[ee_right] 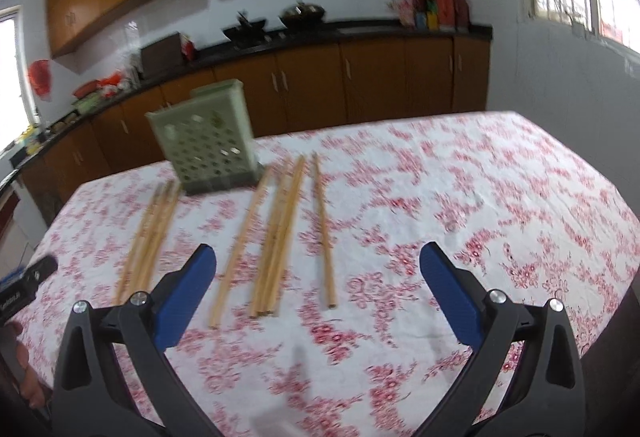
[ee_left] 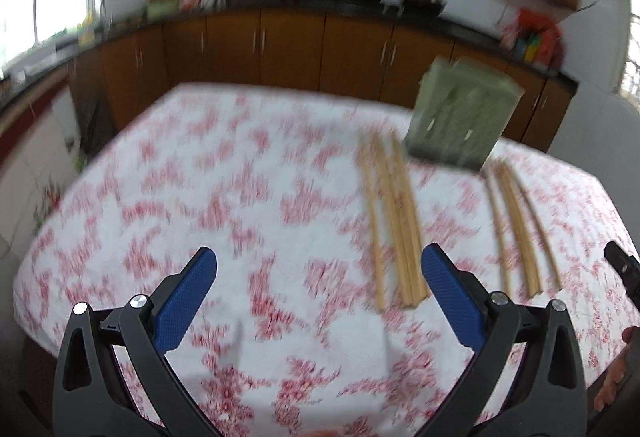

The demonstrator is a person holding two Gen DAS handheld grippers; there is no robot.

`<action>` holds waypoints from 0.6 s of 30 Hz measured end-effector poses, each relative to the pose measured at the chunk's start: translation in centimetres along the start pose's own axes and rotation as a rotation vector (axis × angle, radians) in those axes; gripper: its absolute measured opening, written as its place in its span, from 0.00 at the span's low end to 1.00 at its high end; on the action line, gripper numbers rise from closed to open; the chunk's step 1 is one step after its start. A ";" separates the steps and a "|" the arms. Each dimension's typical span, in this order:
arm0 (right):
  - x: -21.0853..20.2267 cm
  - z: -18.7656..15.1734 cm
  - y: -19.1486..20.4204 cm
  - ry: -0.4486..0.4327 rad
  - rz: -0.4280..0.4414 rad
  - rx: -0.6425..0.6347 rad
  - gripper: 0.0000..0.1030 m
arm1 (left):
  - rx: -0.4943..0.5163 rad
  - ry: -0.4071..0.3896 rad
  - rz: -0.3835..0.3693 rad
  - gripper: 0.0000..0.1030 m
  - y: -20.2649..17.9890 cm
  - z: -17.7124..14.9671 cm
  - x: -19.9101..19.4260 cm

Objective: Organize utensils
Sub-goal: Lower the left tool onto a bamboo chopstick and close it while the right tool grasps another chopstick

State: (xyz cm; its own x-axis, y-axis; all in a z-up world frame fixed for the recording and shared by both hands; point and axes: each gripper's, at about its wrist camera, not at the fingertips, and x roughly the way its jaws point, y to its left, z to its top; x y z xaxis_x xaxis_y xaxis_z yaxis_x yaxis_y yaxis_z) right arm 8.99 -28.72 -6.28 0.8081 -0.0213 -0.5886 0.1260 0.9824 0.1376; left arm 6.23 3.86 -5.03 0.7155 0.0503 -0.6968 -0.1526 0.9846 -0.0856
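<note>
Several wooden chopsticks lie on the flowered tablecloth in two loose groups, a left group (ee_left: 394, 221) (ee_right: 150, 233) and a right group (ee_left: 516, 225) (ee_right: 280, 233). A green perforated utensil holder (ee_left: 460, 113) (ee_right: 206, 141) stands upright behind them. My left gripper (ee_left: 320, 273) is open and empty above the cloth, to the left of the left group. My right gripper (ee_right: 318, 273) is open and empty, with the near ends of the right group just ahead of its left finger. The left wrist view is blurred.
The table (ee_right: 500, 197) has a white cloth with red flowers. Brown kitchen cabinets (ee_right: 360, 77) and a dark counter with pots run behind it. The other gripper's tip shows at the right edge of the left wrist view (ee_left: 624, 269).
</note>
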 end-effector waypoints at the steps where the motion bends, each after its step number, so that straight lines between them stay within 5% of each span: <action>1: 0.9 0.4 -0.3 0.028 -0.011 0.004 0.96 | 0.000 0.050 -0.023 0.98 0.3 0.0 0.8; 6: 5.3 2.1 -0.9 0.153 -0.006 0.014 0.82 | -0.018 0.120 -0.042 0.98 1.1 -0.1 2.2; 12: 9.8 2.8 -0.7 0.255 0.020 0.031 0.51 | -0.067 0.192 -0.107 0.98 1.9 1.3 4.4; 18: 12.8 2.1 0.2 0.327 -0.001 -0.006 0.29 | -0.029 0.229 -0.131 0.65 0.8 2.0 6.6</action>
State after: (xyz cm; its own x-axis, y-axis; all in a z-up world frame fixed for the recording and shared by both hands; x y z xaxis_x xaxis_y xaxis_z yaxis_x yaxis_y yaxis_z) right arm 20.60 -29.17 -12.14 0.5799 0.0375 -0.8138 0.1223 0.9836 0.1325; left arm 12.20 5.34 -8.33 0.5584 -0.1201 -0.8208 -0.0904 0.9748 -0.2041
